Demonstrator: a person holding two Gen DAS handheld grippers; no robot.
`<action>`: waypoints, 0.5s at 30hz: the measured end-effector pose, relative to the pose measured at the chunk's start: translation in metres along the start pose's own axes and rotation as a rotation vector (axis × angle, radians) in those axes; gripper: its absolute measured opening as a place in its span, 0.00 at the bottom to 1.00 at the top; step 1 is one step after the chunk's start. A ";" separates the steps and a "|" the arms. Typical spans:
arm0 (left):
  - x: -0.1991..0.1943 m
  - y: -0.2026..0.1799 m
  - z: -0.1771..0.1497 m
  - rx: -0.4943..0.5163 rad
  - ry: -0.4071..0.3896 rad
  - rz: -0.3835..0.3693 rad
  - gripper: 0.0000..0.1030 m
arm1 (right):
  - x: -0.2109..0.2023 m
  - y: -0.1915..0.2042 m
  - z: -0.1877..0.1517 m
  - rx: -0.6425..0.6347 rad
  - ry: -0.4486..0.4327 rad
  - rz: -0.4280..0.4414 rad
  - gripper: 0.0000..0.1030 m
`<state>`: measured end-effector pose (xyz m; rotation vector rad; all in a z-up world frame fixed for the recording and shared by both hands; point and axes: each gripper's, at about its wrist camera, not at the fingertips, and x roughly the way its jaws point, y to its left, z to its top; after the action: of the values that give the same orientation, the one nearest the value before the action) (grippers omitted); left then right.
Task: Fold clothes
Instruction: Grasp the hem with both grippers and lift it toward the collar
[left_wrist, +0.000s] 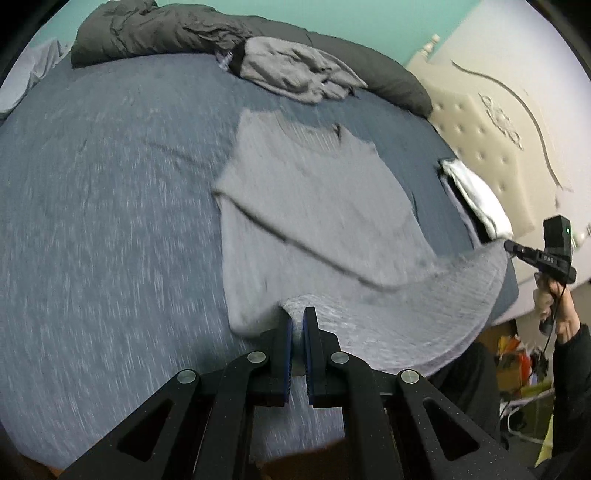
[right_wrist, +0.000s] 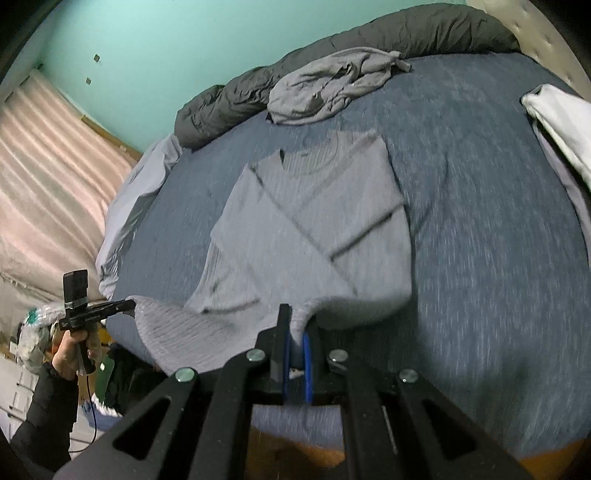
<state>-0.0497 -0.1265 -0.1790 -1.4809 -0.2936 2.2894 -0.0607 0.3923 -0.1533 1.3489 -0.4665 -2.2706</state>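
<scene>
The left gripper (left_wrist: 298, 317) pinches one hem corner of the grey sweater (left_wrist: 314, 206); the right gripper (right_wrist: 295, 325) pinches the other — hem lifted, body flat on the blue bed (left_wrist: 110, 221). Uneven pulling could skew the fold — or drag the crossed sleeves loose.

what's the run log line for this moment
step: bottom-hem fold | left gripper: shut on grey sweater hem | right gripper: shut on hem | hem: lifted off bed | sleeves: folded in
</scene>
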 end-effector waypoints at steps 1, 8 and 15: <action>0.002 0.003 0.011 -0.004 -0.004 0.001 0.05 | 0.003 -0.001 0.012 0.002 -0.004 -0.002 0.05; 0.025 0.028 0.087 -0.049 -0.030 0.001 0.05 | 0.029 -0.014 0.084 0.004 -0.030 -0.027 0.05; 0.060 0.061 0.151 -0.128 -0.057 -0.016 0.05 | 0.064 -0.032 0.147 0.005 -0.049 -0.050 0.05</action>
<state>-0.2214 -0.1491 -0.1883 -1.4702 -0.4752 2.3415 -0.2239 0.3931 -0.1485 1.3240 -0.4596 -2.3487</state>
